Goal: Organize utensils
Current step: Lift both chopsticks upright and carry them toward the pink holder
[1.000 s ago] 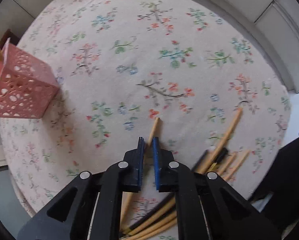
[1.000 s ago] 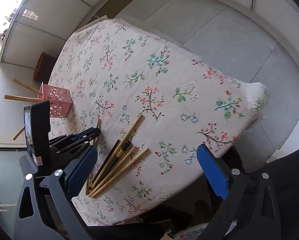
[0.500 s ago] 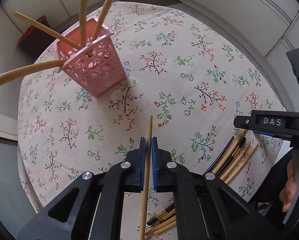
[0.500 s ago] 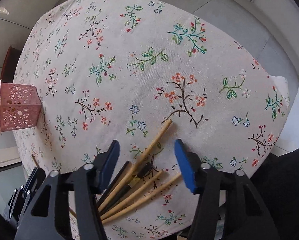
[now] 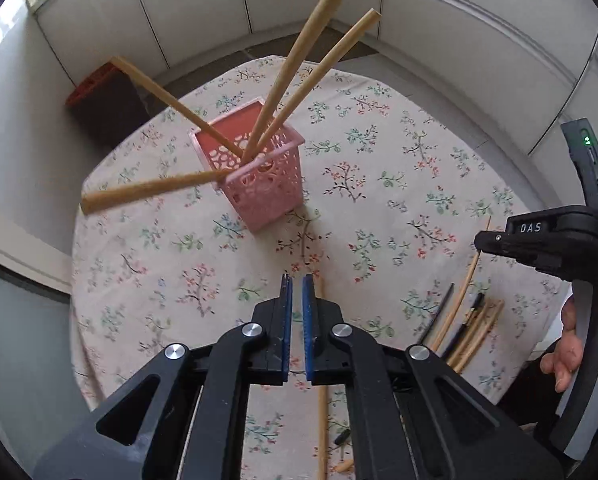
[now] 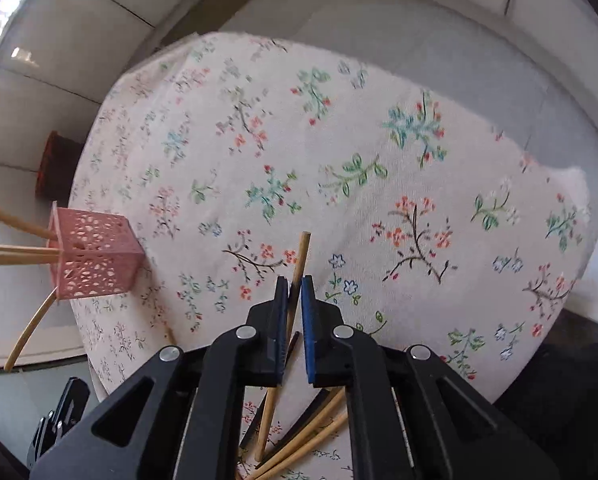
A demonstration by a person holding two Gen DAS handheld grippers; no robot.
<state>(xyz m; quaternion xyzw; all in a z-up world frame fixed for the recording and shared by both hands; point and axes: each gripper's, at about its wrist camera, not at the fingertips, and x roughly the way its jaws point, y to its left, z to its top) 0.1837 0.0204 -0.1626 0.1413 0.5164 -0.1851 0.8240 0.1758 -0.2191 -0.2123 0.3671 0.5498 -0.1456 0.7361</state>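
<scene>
A pink perforated basket [image 5: 267,192] stands upright on the floral cloth with several wooden chopsticks [image 5: 295,72] fanning out of it. My left gripper [image 5: 297,280] hovers well above the cloth in front of the basket, shut, and I see nothing between its pads. One wooden chopstick [image 5: 322,420] shows just right of its right finger, apparently lying on the cloth below. My right gripper [image 6: 295,280] is low over a pile of wooden and black chopsticks [image 6: 311,436]. Its jaws are closing on a wooden chopstick [image 6: 303,248], which sits between the pads.
The round table [image 5: 379,200] drops off close behind the pile and along the left side. A dark stool with a red top [image 5: 99,96] stands on the floor beyond the basket. A person's hand [image 5: 571,344] grips the right tool.
The left gripper rose and swung towards the basket, which moved into the middle of its view. The right gripper came down over the pile and its jaws went from wide open to closed on a chopstick.
</scene>
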